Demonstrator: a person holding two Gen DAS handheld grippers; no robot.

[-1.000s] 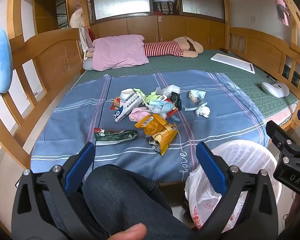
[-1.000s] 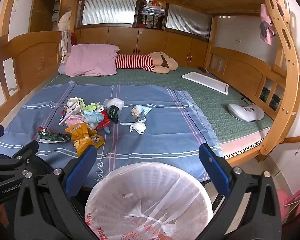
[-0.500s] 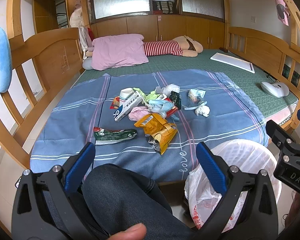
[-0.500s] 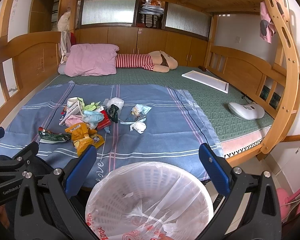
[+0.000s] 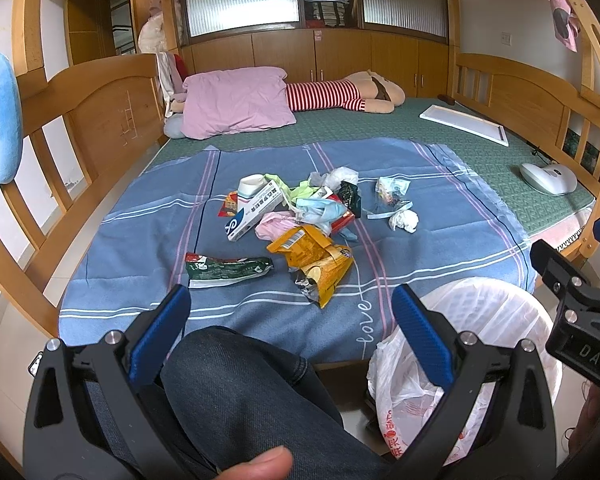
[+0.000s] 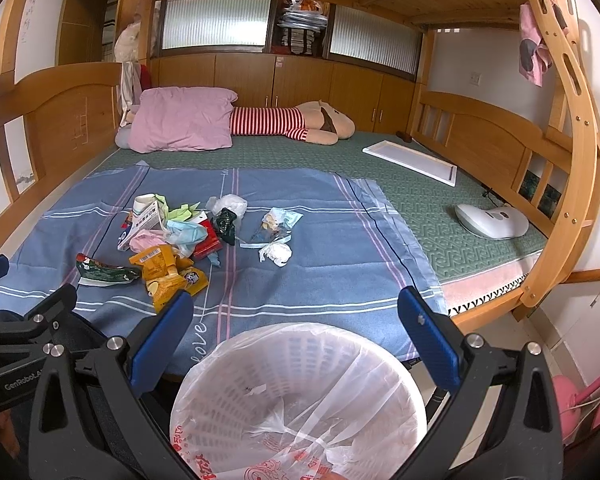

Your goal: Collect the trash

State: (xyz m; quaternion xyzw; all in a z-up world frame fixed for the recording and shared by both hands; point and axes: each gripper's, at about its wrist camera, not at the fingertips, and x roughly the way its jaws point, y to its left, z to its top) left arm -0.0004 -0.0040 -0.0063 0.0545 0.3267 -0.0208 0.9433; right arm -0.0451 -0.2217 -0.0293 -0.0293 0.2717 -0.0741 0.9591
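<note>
A heap of trash lies on a blue striped sheet (image 5: 148,240): a yellow snack bag (image 5: 316,258), a green wrapper (image 5: 226,270), a white medicine box (image 5: 254,210), a blue face mask (image 5: 320,210) and a crumpled white tissue (image 5: 404,221). The same yellow snack bag (image 6: 166,270) and tissue (image 6: 276,254) appear in the right wrist view. A white bin (image 6: 300,392) lined with a plastic bag stands at the bed's edge. My left gripper (image 5: 290,312) is open above a person's knee (image 5: 240,392). My right gripper (image 6: 294,312) is open over the bin, holding nothing.
On the green mattress (image 5: 460,148) lie a pink pillow (image 5: 236,100), a striped plush toy (image 5: 340,94), a flat white board (image 5: 464,124) and a white device (image 5: 548,178). Wooden bed rails (image 5: 60,128) flank both sides. A thumb (image 5: 256,464) shows at the bottom edge.
</note>
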